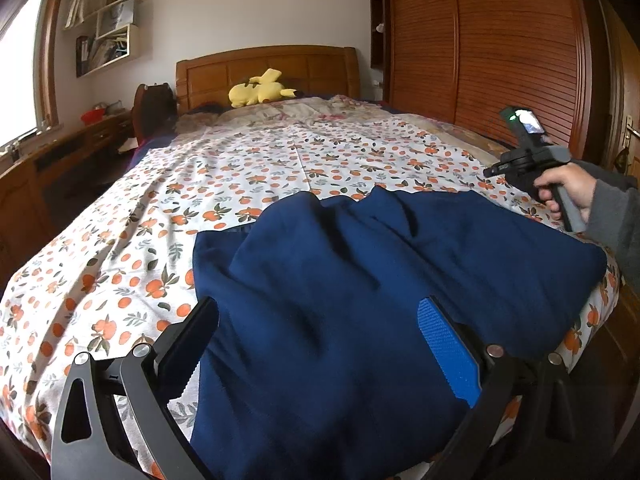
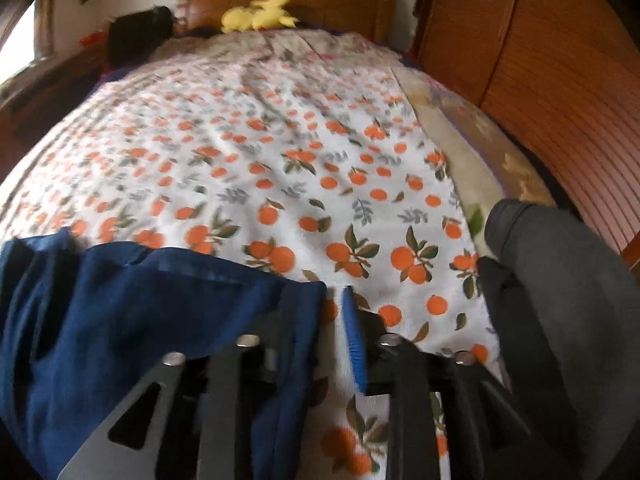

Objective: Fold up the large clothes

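Both sets of fingers are apart as I read them. On my left gripper (image 1: 320,344) they stand wide, black finger (image 1: 192,344) on one side and blue pad (image 1: 448,352) on the other, hovering over the garment (image 1: 360,280) with nothing pinched between them. On my right gripper (image 2: 336,340) the gap is narrow; its blue pad (image 2: 354,344) sits over bare sheet, and the garment's right edge (image 2: 304,300) drapes across the other finger's side — I see no cloth clamped between the two.

From large to small: the bed (image 1: 240,168) fills both views under a white sheet (image 2: 280,160) printed with oranges. A wooden wardrobe (image 1: 480,40) runs along its right side and a wooden headboard (image 1: 264,68) closes the far end.

That navy garment lies folded on the near end of the bed, toward the right, with creases across its top. In the right wrist view it takes the lower left corner (image 2: 120,320).

My right hand (image 1: 568,192), in a grey sleeve (image 2: 560,300), grips the handle of its gripper above the garment's far right corner.

A yellow plush (image 1: 260,88) lies by the headboard — well apart from the garment.
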`<state>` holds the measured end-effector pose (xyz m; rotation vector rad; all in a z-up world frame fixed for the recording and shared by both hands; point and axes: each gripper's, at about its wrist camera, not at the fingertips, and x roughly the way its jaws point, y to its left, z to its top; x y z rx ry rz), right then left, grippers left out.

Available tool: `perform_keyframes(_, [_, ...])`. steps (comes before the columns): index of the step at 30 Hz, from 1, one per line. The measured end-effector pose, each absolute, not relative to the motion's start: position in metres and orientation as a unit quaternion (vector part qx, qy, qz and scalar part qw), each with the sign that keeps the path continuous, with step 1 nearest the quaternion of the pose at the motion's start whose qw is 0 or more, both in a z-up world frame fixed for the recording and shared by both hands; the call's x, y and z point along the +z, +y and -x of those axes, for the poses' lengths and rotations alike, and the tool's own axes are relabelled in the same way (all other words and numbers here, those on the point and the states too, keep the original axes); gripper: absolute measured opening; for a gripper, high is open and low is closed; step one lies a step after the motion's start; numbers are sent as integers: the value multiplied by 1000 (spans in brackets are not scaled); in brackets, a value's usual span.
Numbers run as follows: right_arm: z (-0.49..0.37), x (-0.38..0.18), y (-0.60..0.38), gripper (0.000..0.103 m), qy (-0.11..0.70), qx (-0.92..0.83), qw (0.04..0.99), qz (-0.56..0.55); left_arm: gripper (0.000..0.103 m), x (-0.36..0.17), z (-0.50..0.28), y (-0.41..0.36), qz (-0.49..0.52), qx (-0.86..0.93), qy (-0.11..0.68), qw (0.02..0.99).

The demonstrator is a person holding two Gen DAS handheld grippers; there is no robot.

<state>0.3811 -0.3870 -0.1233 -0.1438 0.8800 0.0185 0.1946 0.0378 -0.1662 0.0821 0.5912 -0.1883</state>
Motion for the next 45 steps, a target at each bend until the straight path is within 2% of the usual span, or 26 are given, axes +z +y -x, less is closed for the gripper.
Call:
perform_keyframes(5, [-327,-102,-370,46,399,58,910,96,100,-165,-192,38,-41,-93,287,952])
perform_keyframes(7, [-300,-100,-358,65,392,80,909,113,100,-165,-192,37,-41,-94,287,952])
perform_keyframes(9, [-280,-101,-347,72,388,94,908,129,100,-165,-192,35,-43,-94,288,952])
perform_keyframes(23, [-197,-128,-283,73,396,208,888,111,100,-177,-199,25,-63,-90,301,947])
perform_keyframes(34, [-185,-177,-250,75,410,232,873,123,100,-180,-187,34,-67,-77,313,944])
perform_keyframes(42, [-183,-178,-251,75,401,237,876,129,100,-181,-161,65,-64,-14,344,937])
perform_keyframes(43, [-182,-178,-251,75,399,237,876,129,99,-184,-159,70,-57,-7,348,936])
perform_keyframes(45, [-181,-178,-251,75,396,237,878,130,91,-188,-154,79,-42,3,359,933])
